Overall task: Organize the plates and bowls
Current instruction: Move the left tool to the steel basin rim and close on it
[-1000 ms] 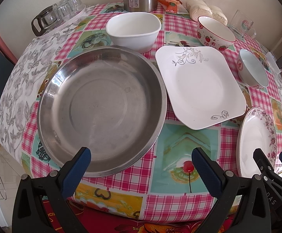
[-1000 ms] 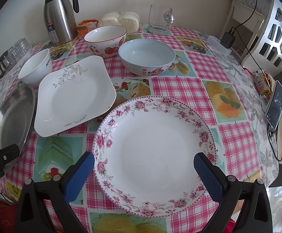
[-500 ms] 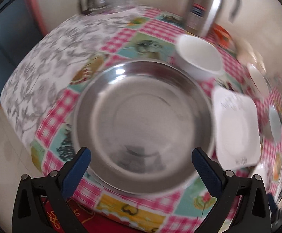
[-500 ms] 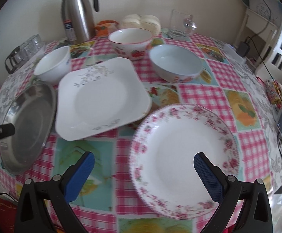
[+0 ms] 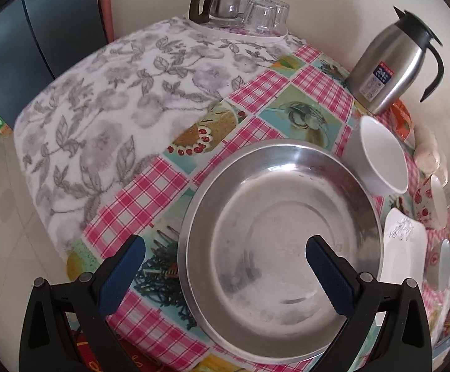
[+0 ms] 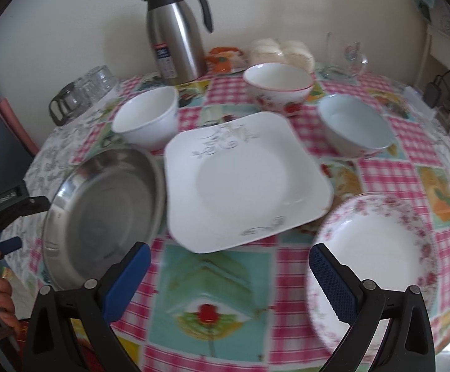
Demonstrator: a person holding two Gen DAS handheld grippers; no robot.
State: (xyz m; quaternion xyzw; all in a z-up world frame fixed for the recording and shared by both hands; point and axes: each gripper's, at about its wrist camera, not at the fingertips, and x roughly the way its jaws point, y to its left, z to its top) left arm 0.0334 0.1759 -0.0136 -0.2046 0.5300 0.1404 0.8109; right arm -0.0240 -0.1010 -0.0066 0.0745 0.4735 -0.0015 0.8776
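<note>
A: What has changed over the last second?

B: The left tool (image 5: 225, 263) has swung left: its wide-open, empty jaws now straddle the near-left rim of the steel pan (image 5: 281, 232), which sat ahead of them a second ago. The right tool (image 6: 226, 271), also wide and empty, has shifted left off the floral plate (image 6: 377, 266), which now sits at its 3 o'clock.

A: And the dishes themselves?

B: None has moved. On the tabletop (image 6: 225, 285), the square plate (image 6: 243, 179) lies at 12 o'clock from the right tool, the white bowl (image 6: 146, 117) at 11, the strawberry bowl (image 6: 277, 86) and pale blue bowl (image 6: 353, 130) further back.

A: Meaning?

B: I judge that stacking hasn't begun; the pan looks like the first pick.
</note>
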